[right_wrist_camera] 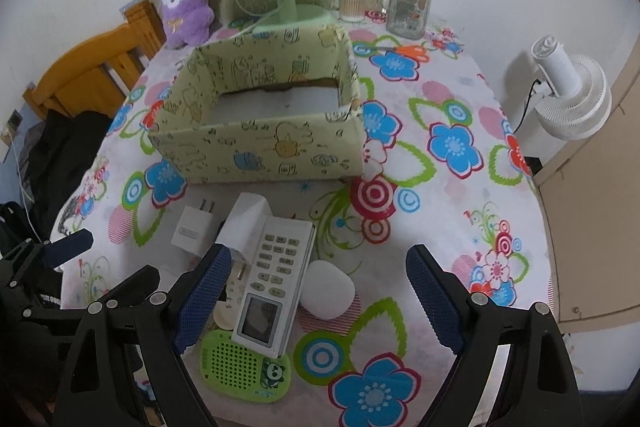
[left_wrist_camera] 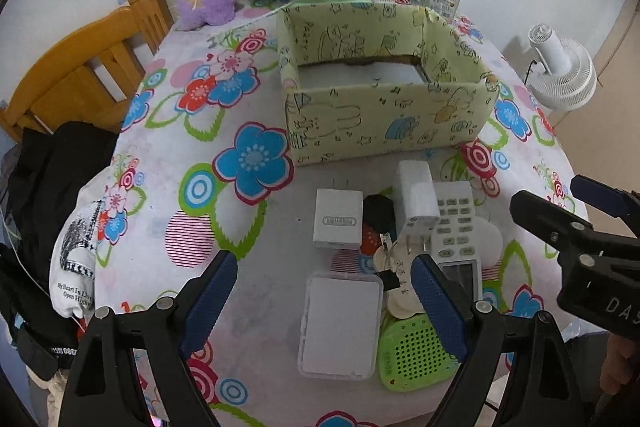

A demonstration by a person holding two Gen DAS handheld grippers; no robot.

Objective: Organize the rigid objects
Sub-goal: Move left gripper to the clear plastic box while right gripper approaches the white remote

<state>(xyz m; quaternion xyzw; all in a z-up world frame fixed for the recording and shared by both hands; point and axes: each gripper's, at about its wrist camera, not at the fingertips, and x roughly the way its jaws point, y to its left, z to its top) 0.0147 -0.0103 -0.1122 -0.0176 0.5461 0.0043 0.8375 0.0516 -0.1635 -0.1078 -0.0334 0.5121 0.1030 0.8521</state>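
The left gripper (left_wrist_camera: pixel 324 293) hangs over the pile with its jaws spread wide and nothing between the pads; the right gripper (right_wrist_camera: pixel 318 293) is likewise spread and empty, poised above the remote control (right_wrist_camera: pixel 276 279).

The items to be organized lie in a loose cluster on the floral tablecloth (left_wrist_camera: pixel 160 187), at 6 o'clock from the paper-covered box (left_wrist_camera: pixel 384 107), which stands open and appears empty.

Handling notes (judgements, not observations):

- Remote control: rigid white plastic, long and flat, with a display at its near end. It rests tilted on other items, so it may rock. Grip across the narrow width at mid-length.
- White charger (left_wrist_camera: pixel 335 223): a smooth, blocky cube with prongs toward 12 o'clock. Light and stiff but slick; pinch the two flat side faces, clear of the prongs.
- Second white adapter (left_wrist_camera: pixel 416 199): similar plastic, leaning on the remote control at its 9 o'clock side. Lifting it first would free the remote.
- Clear lidded case (left_wrist_camera: pixel 340 327): thin, glossy, rectangular. Probably light and somewhat brittle; grip the short span gently.
- Green perforated device (right_wrist_camera: pixel 246 367): flat, rounded, partly under the remote's display end. Remove it last.
- White rounded puck (right_wrist_camera: pixel 328 293): smooth and domed, just beside the remote at 3 o'clock; the pads could slip off its curve, so take it low on the sides.
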